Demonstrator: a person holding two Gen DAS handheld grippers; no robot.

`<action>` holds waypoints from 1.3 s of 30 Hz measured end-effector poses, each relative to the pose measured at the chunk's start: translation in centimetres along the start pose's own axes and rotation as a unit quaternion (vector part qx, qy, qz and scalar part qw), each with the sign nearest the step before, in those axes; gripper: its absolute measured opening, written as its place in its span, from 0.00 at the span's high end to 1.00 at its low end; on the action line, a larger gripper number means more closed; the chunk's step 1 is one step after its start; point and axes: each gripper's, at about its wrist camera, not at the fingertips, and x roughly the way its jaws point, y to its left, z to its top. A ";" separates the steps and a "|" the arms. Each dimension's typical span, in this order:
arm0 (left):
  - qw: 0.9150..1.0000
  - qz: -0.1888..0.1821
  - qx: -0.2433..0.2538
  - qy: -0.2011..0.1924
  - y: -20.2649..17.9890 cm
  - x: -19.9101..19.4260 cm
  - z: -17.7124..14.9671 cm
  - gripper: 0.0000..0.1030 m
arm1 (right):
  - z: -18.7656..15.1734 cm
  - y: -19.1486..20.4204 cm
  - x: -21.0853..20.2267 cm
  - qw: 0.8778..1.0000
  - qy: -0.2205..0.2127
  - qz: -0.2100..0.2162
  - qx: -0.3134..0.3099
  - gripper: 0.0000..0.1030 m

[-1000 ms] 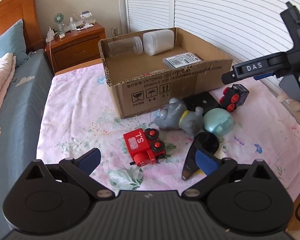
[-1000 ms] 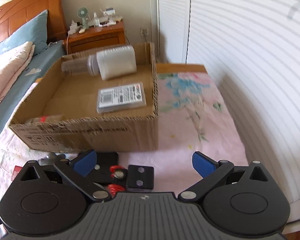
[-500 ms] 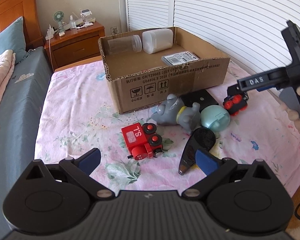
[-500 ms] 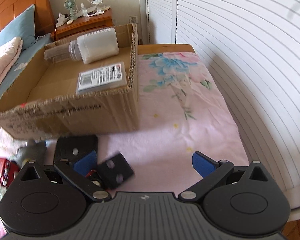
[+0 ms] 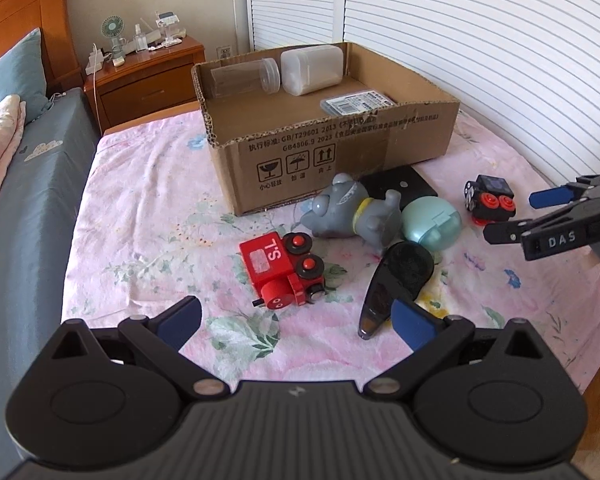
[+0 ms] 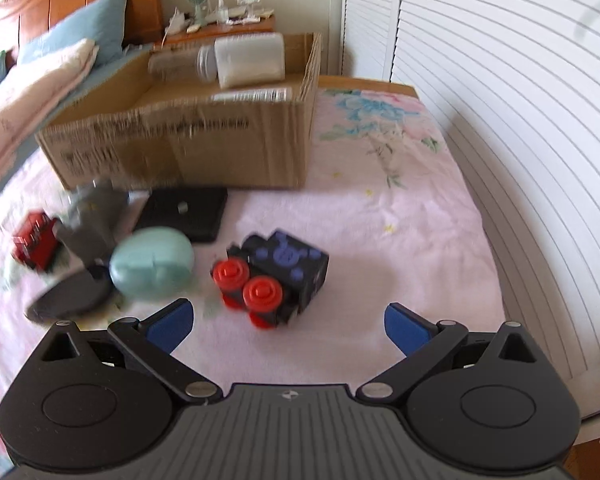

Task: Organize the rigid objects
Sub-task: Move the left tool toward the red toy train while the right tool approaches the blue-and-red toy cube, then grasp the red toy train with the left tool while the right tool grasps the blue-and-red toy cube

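Note:
A cardboard box (image 5: 340, 160) on the bed holds two clear jars (image 5: 312, 68) and a flat labelled pack (image 5: 356, 102). In front of it lie a red toy train (image 5: 282, 274), a grey toy animal (image 5: 352, 216), a teal egg-shaped case (image 5: 432, 224), a black flat block (image 5: 400, 188), a dark oblong piece (image 5: 396, 280) and a black toy engine with red wheels (image 6: 276, 276). My left gripper (image 5: 296, 320) is open, near the red train. My right gripper (image 6: 286, 322) is open just behind the black engine, also visible as the right gripper (image 5: 516, 216) in the left wrist view.
The bed has a pink flowered sheet (image 5: 148, 216). A blue blanket and pillows (image 5: 16, 152) lie at left. A wooden nightstand (image 5: 148, 80) with a small fan stands behind. White louvred doors (image 5: 480, 40) run along the right, close to the bed edge.
My right gripper has drawn back and down from over the box; the black engine now lies in front of its open fingers. My left gripper pulled back slightly.

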 end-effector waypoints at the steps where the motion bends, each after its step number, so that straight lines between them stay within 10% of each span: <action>1: 1.000 0.000 -0.001 0.002 0.0 0.1 0.0 0.02 | -0.1 0.0 0.3 1.000 -0.001 -0.003 -0.001 0.00; 32: 0.998 0.051 -0.028 0.013 3.2 5.4 0.7 0.03 | -0.9 -2.5 0.5 0.999 -0.027 -0.043 0.016 0.00; 39: 1.000 0.003 -0.015 -0.001 2.4 5.5 1.3 0.48 | -0.8 -1.8 0.2 0.999 -0.019 -0.046 0.017 0.00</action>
